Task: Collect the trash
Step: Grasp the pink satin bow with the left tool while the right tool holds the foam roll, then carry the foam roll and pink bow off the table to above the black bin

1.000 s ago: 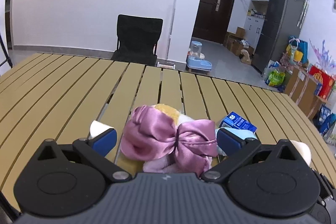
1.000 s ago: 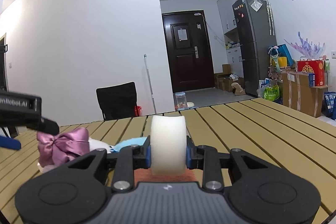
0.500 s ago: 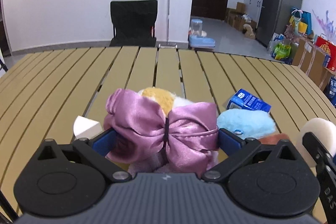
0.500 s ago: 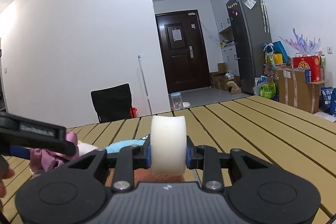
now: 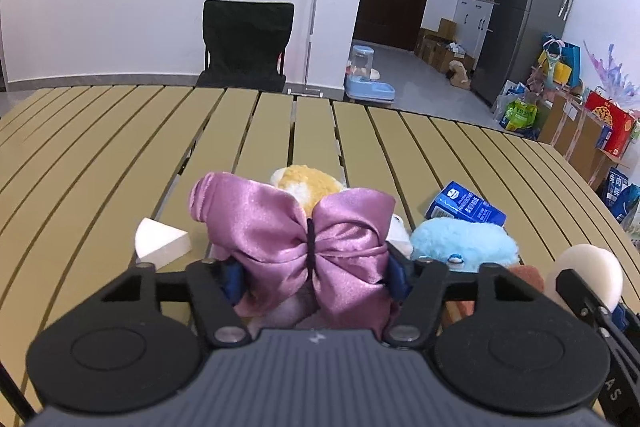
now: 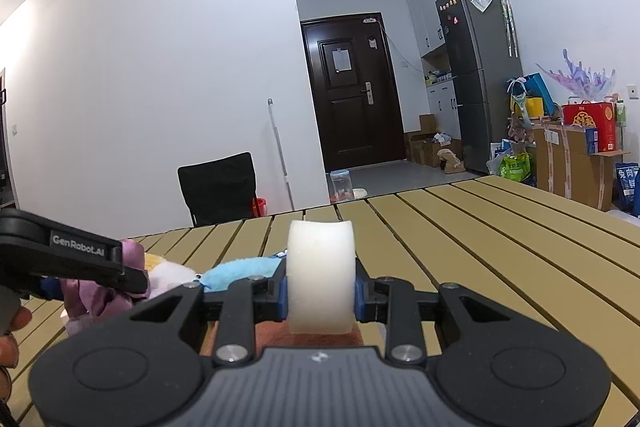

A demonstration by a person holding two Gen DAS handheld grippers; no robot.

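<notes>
- Two grippers over slatted table.
- Left gripper: jaws just closed in, blue pads pinching purple bow.
- Right gripper clamps foam block, right of bow.
- Foam wedge left of bow; blue carton behind-right.

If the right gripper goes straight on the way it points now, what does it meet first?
The right gripper is shut on a white foam piece. Straight ahead the way looks free: only bare slats of the table, then its far edge. It points slightly downward, so the foam might touch the tabletop first; depth is unclear.
</notes>
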